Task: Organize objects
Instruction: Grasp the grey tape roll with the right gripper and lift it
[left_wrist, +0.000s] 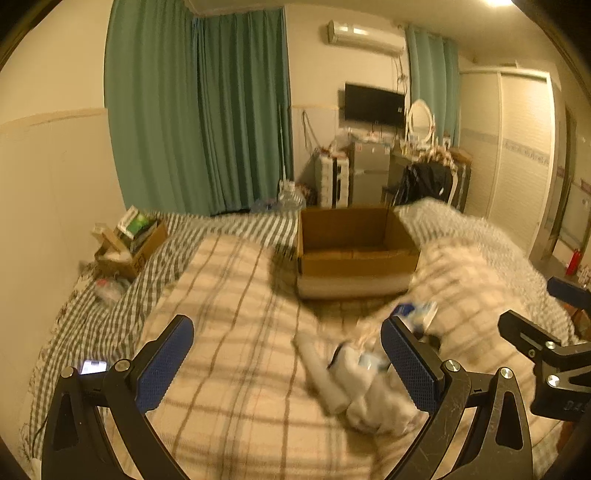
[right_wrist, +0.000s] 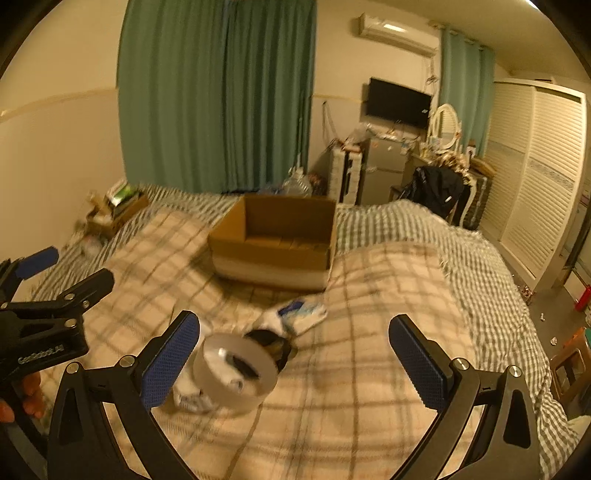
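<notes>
Both grippers, left gripper (left_wrist: 287, 360) and right gripper (right_wrist: 294, 358), hover spread wide and empty above the plaid blanket (left_wrist: 236, 295), near a tape roll (right_wrist: 236, 371) and blurred white items (left_wrist: 364, 384), with the open cardboard box (right_wrist: 275, 240) farther off.

My open brown cardboard box (right_wrist: 273, 240) sits on the plaid cream blanket (right_wrist: 369, 369), far from me, on the bed. Nearer to me, a clear roll of tape (right_wrist: 236, 373) lies on the blanket by a blurry pile of small white things (left_wrist: 354, 384). Behind the box hang long green curtains (right_wrist: 218, 96). A smaller brown box full of stuff (left_wrist: 129, 243) sits far left by the wall.
</notes>
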